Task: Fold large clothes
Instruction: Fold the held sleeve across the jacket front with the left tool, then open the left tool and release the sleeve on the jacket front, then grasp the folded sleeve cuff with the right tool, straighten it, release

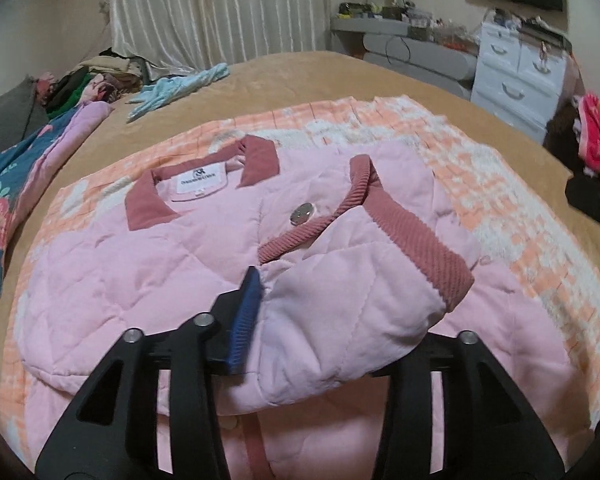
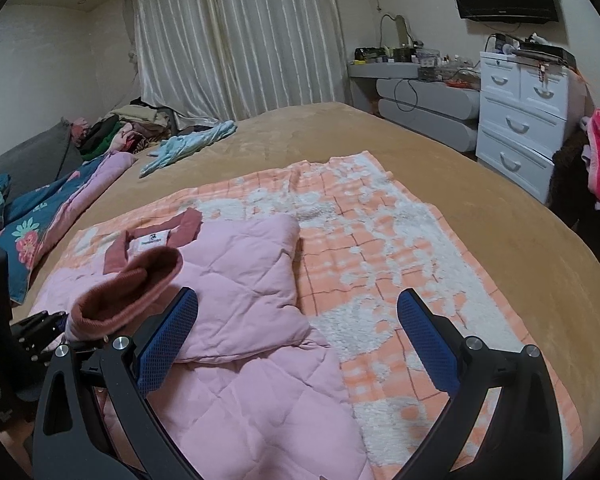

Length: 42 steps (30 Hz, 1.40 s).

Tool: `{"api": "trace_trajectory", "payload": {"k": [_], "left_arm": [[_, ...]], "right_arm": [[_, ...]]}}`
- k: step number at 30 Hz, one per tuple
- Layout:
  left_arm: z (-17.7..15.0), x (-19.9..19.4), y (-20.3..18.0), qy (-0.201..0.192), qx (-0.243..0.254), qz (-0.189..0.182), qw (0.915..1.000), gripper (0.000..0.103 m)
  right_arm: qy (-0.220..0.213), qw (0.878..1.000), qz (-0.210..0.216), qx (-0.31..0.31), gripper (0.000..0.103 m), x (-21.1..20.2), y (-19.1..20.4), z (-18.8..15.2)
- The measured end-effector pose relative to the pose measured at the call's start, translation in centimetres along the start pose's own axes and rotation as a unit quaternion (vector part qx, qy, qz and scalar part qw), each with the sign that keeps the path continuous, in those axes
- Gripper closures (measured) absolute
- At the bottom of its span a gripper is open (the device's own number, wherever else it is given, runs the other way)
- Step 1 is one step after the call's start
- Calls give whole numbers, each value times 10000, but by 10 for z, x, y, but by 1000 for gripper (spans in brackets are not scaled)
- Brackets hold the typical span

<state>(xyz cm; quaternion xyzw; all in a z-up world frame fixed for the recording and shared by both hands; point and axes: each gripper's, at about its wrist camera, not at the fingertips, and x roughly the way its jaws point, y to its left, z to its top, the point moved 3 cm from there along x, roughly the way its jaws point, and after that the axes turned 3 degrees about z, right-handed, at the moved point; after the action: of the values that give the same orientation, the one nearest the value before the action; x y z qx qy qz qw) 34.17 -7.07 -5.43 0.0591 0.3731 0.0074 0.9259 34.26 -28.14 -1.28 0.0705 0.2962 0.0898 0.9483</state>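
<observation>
Left wrist view: left gripper (image 1: 300, 320), clamped on the jacket sleeve (image 1: 352, 300), should lay it flat across the pink jacket (image 1: 120, 256) mid-blanket (image 1: 480, 200). Right gripper (image 2: 298, 340), jaws apart, could smooth the right sleeve fold (image 2: 256, 280).

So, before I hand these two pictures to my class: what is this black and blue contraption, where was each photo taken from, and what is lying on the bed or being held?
No robot here: a person holds a two-finger gripper in each hand, each with a fisheye camera looking along its fingers. One picture is from the left gripper, the other from the right gripper. A pink quilted jacket lies on an orange-and-white blanket spread over a tan bed. The left gripper is closed on the jacket's sleeve, lifting the dark pink cuff across the body. The right gripper is open, holding nothing, above the jacket's edge.
</observation>
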Motion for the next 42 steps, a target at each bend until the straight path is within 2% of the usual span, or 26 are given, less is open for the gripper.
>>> {"api": "trace_trajectory", "payload": {"k": [1, 3, 5, 7, 9, 12, 14, 18, 20, 22, 26, 30, 33, 38, 42], "left_arm": [[-2, 1, -2, 38, 50, -5, 10000, 58], [-5, 3, -6, 186, 80, -108, 9997, 36], [-9, 3, -8, 288, 56, -244, 9993, 21], [-13, 2, -12, 379, 72, -308, 9988, 19], [-18, 0, -16, 440, 105, -422, 9981, 10], [-21, -12, -20, 498, 54, -838, 9952, 10], [-21, -22, -19, 450, 40, -983, 9941, 9], [-16, -41, 3, 356, -373, -1280, 9904, 9], [-14, -48, 24, 292, -572, -1206, 9906, 9], [-12, -53, 48, 208, -760, -958, 9923, 9], [-16, -55, 100, 187, -1251, -577, 9903, 9], [-29, -58, 146, 108, -1494, -29, 9887, 9], [-40, -58, 175, 157, -1739, 160, 9845, 9], [-57, -61, 212, 170, -1947, 401, 9799, 9], [-68, -67, 236, 144, -2073, 500, 9769, 9]], "right_arm": [[6, 10000, -6, 26, 4, 0, -2, 0], [32, 9999, -36, 89, 4, 2, -6, -1], [54, 9999, -73, 143, 4, 3, -11, -1], [64, 9998, -95, 183, 4, 3, -14, -2], [75, 9997, -93, 202, 4, 3, -15, -2], [57, 9997, -109, 197, 4, 3, -16, -2], [56, 9997, -136, 188, 4, 3, -17, -2], [62, 9997, -129, 177, 4, 1, -17, -4], [86, 9998, -73, 175, 4, -1, -13, -6], [132, 9998, 36, 162, 4, -4, -4, -9], [326, 9988, 359, 37, 4, -6, 21, -19], [679, 9935, 909, 105, 4, 0, 52, -33], [1081, 9848, 1347, 171, 4, 14, 79, -48], [1679, 9721, 1578, 429, 4, 49, 110, -73], [1899, 9662, 1518, 856, 4, 70, 112, -81]]}}
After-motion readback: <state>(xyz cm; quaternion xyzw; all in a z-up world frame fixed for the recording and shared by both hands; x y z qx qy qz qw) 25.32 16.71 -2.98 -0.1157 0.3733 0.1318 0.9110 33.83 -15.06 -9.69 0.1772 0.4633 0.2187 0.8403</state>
